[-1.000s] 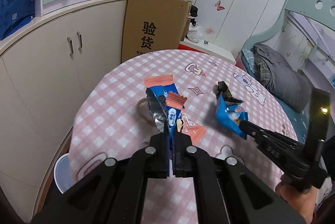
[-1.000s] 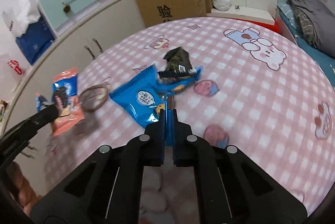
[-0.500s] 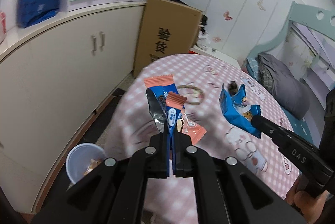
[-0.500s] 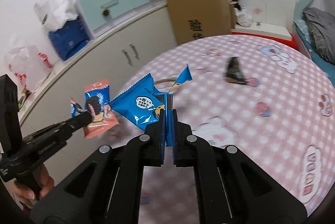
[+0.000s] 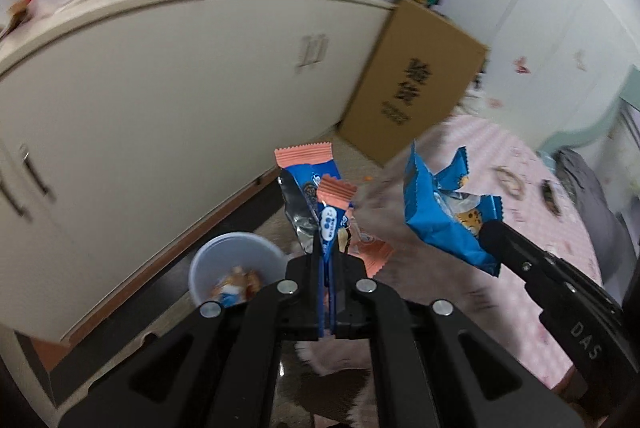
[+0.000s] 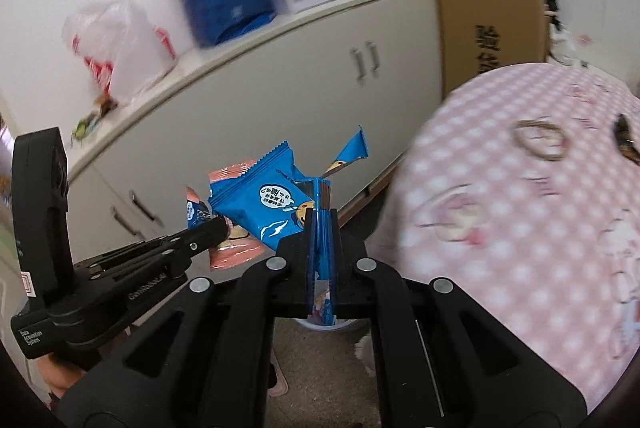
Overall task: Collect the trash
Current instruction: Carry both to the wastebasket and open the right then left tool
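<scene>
Both tongs are clamped tight on wrappers, no gap visible between the fingers apart from the plastic itself.

The left tongs (image 5: pixel 329 268) are closed on a bunch of orange-and-blue snack wrappers (image 5: pixel 320 199) (looks like two or three pinched together, with a silver inner side showing on one). The bunch sticks up from the tips toward 12 o'clock in the left wrist view. In the right wrist view the same tongs are seen at 9 o'clock, with the orange wrappers mostly hidden behind the blue one.

The right tongs (image 6: pixel 322 224) are shut on a torn blue wrapper (image 6: pixel 260 203), gripped by its edge, the body of it fanning out toward 10 o'clock and a ripped flap poking up toward 12. From the left wrist view this blue wrapper is seen at about 2 o'clock of the left tongs, held in the air near the desk's edge.

A white cup-like bin (image 5: pixel 236 268) is on the floor, at roughly 9 o'clock just beside the left tongs' tips, with some wrappers already lying in it. In the right wrist view only a sliver of its rim is seen under the right tongs.

The pink checked desk (image 6: pixel 540 248) is off at 3 o'clock, with a rubber band (image 6: pixel 540 139) and a small dark wrapper (image 6: pixel 626 139) left lying on it, well apart from either tongs (everything's quite blurred).
</scene>
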A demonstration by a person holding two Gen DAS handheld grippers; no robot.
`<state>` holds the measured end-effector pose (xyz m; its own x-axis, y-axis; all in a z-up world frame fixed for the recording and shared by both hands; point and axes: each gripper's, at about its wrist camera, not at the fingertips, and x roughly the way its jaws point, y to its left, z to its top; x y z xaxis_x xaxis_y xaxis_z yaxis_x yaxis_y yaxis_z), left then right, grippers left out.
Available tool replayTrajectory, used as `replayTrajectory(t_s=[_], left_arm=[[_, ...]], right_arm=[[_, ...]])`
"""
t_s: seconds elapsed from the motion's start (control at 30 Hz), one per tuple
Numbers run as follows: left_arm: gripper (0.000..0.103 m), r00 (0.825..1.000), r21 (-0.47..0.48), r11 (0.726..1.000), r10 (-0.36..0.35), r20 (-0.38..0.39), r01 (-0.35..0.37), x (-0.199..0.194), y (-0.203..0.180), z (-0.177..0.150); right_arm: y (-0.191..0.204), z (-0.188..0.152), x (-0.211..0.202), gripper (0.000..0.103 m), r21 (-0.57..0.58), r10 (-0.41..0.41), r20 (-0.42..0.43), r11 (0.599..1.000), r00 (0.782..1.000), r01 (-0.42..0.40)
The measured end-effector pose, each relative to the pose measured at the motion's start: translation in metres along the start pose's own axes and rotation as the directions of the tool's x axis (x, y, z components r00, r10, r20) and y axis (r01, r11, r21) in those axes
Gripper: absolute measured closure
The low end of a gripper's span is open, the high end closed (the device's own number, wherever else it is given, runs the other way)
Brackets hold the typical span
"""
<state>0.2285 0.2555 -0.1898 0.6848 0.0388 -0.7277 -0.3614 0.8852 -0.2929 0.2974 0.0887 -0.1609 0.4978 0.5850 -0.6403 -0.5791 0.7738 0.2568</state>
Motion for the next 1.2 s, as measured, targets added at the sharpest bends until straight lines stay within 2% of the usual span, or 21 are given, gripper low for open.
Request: replayTrajectory(t_s=[0.17, 0.33, 0.5, 0.67, 0.8, 0.87, 0.9, 1.2], left_arm=[[0.101, 0.995, -0.069, 0.994, 0.084, -0.048, -0.087, 0.028, 0.054, -0.01], [0.101, 0.984, -0.11, 0.981, 0.146, -0.105, -0.157, 0.065, 0.093, -0.019], [0.101, 0.968, -0.163, 0.967, 0.164, -0.188, -0.196, 0.109, 0.133, -0.031], [0.101, 0.953, -0.178, 0.958, 0.176, -0.246, -0.223, 0.146, 0.151, -0.048], [0.101, 0.944, -0.18, 0.957, 0.172, -0.282, -0.228, 0.174, 0.156, -0.054], [0.101, 0.938, -0.177, 0.956, 0.174, -0.299, -0.233, 0.185, 0.158, -0.059], [0.101, 0.935, -0.177, 0.955, 0.175, -0.308, -0.237, 0.191, 0.159, -0.061], [0.101, 0.92, -0.154, 0.962, 0.16, -0.357, -0.227, 0.217, 0.154, -0.072]], right_arm=[[0.031, -0.015, 0.05, 0.098, -0.053, -0.016, -0.044, 0.999, 0.999, 0.013], [0.036, -0.035, 0.105, 0.097, -0.03, -0.005, -0.109, 1.0, 0.994, 0.002], [0.032, -0.055, 0.16, 0.097, 0.0, -0.014, -0.165, 1.0, 0.986, 0.014], [0.022, -0.069, 0.206, 0.092, 0.047, -0.006, -0.195, 0.999, 0.981, 0.016], [0.015, -0.079, 0.24, 0.08, 0.064, -0.014, -0.233, 0.998, 0.972, 0.03], [0.012, -0.084, 0.251, 0.057, 0.06, -0.022, -0.253, 0.997, 0.967, 0.038], [0.012, -0.087, 0.255, 0.052, 0.059, -0.021, -0.258, 0.998, 0.966, 0.038], [0.006, -0.102, 0.259, 0.05, 0.045, -0.057, -0.28, 0.996, 0.958, 0.072]])
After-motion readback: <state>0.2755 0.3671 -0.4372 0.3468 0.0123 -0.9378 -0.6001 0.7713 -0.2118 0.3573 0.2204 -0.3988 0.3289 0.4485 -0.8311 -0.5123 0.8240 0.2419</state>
